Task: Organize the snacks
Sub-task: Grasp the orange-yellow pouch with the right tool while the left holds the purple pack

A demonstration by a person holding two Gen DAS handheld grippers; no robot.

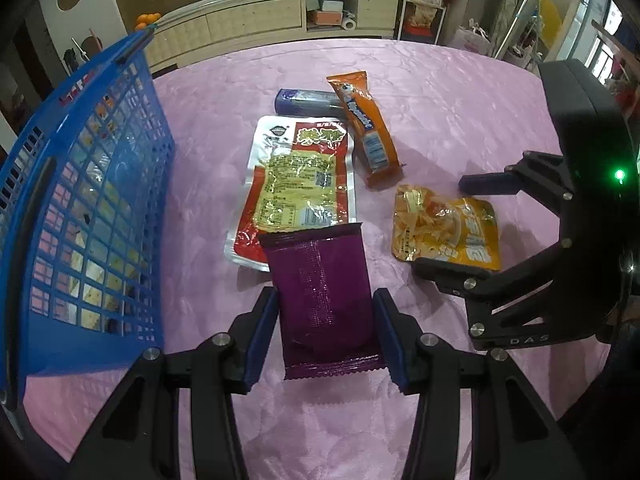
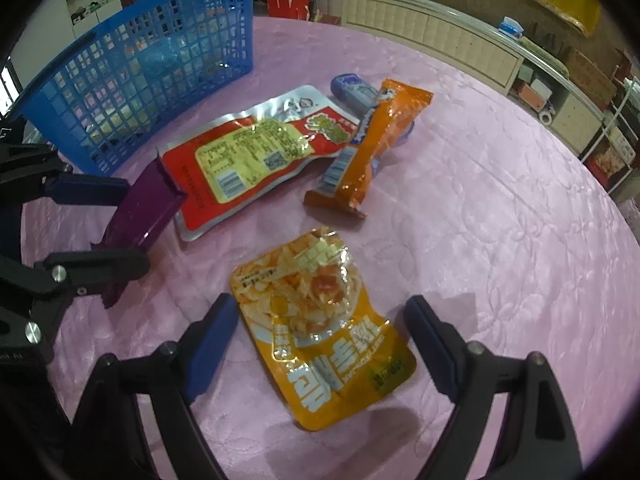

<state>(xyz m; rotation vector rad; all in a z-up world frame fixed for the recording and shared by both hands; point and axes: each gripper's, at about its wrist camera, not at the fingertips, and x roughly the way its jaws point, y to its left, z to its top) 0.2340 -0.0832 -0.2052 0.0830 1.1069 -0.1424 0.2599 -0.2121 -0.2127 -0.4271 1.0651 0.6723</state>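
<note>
My left gripper (image 1: 326,334) is shut on a purple snack packet (image 1: 324,300), which also shows in the right wrist view (image 2: 140,216), bowed between the fingers. My right gripper (image 2: 316,344) is open, its fingers on either side of a yellow-orange snack pouch (image 2: 320,328) lying flat on the pink cloth; the pouch also shows in the left wrist view (image 1: 446,228). A red and silver pouch (image 1: 296,184), an orange packet (image 1: 366,128) and a small blue-grey box (image 1: 308,102) lie further out. A blue mesh basket (image 1: 92,208) stands to the left.
The round table is covered with a pink quilted cloth (image 2: 500,220). The basket (image 2: 140,64) holds some packets seen through its mesh. Low cabinets (image 1: 280,12) and shelves stand behind the table.
</note>
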